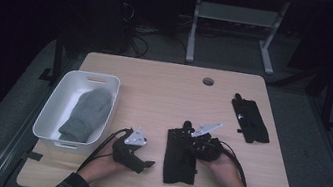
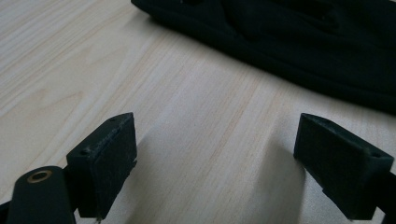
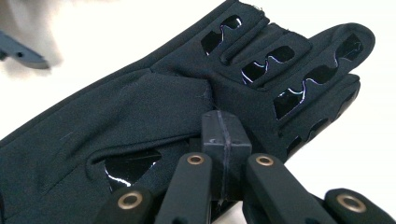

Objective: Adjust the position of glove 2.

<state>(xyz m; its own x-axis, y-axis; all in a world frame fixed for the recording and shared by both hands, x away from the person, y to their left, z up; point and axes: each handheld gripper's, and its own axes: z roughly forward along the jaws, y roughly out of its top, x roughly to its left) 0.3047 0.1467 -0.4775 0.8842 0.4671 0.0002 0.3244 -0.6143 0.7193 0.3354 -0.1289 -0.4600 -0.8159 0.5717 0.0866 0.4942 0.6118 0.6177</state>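
right fingers: pads [image 3: 224,140] pressed flat together, seam tight. We can't tell whether any fabric is nipped between them; they sit on top of the black glove [image 3: 154,116], about mid-palm.
left fingers: pads [image 2: 105,163] spread wide, bare wood between them, nothing held.
glove location: we see the black glove [image 1: 181,155] flat on the table [image 1: 165,88], near the front edge, slightly right of centre, fingers pointing toward the far edge.
glove handling: we judge it light, limp, thin stretch knit. Glossy grip patches on fingers and palm look tacky, not slippery. Not fragile. It will drape and fold when lifted.
grab point: we'd pinch a fold at the cuff or the palm edge; a single finger would just stretch and dangle.
right gripper [image 1: 202,142]: low over the glove's upper half, angled toward the far-left, hand behind it near the front edge.
left gripper [image 1: 136,157]: resting low on the table just left of the glove's cuff end, pointing right at it, apart from it.
second black glove [image 1: 250,119]: near the right edge, well apart.
white bin [image 1: 51,105]: at the left edge, grey mitten [image 1: 88,114] inside.
risk: we expect the glove to slide on the wood if pushed instead of pinched.
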